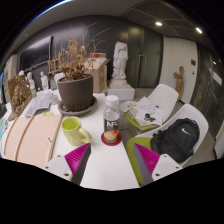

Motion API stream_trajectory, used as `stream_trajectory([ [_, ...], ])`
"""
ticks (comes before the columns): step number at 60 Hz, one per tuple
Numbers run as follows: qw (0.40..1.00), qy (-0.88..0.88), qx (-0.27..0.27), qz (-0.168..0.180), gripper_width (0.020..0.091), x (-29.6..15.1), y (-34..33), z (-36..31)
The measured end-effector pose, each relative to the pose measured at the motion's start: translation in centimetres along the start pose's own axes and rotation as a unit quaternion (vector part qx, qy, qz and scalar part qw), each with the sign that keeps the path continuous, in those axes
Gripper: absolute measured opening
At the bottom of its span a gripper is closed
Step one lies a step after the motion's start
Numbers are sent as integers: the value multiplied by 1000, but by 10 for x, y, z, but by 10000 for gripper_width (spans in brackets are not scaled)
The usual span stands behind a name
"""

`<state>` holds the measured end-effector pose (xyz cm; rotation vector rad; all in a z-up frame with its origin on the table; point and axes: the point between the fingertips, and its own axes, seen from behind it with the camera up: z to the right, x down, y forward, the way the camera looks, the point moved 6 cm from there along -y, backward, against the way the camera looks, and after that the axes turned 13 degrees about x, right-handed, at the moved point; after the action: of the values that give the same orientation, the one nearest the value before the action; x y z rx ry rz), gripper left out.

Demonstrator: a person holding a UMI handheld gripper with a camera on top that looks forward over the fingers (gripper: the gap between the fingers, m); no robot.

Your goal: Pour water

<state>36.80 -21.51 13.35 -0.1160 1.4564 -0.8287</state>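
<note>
A clear water bottle (111, 116) with a white cap stands on a small red coaster (111, 138) on the white table (105, 165). A yellow-green mug (73, 130) stands to its left, near a brown plant pot. My gripper (112, 160) is open, its two pink pads (76, 157) wide apart with only bare table between them. The bottle stands just ahead of the fingers, roughly in line with the gap, and nothing is held.
A large brown pot (75, 93) of dry twigs sits behind the mug. Papers (150, 108) lie at the right of the bottle. A black backpack (178, 138) rests on a white chair at the right. A wooden board (30, 140) lies at the left. A white statue (120, 58) stands beyond.
</note>
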Motion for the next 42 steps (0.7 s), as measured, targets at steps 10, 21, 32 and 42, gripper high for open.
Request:
stream_trajectory([
  [10, 1000, 0, 15, -22, 857, 18, -101, -22],
  [21, 1000, 3, 15, -17, 856, 27, -201, -72],
  [32, 1000, -5, 17, 2, 860, 32, -267, -123],
  [42, 999, -12, 30, 10, 861, 38, -302, -150],
])
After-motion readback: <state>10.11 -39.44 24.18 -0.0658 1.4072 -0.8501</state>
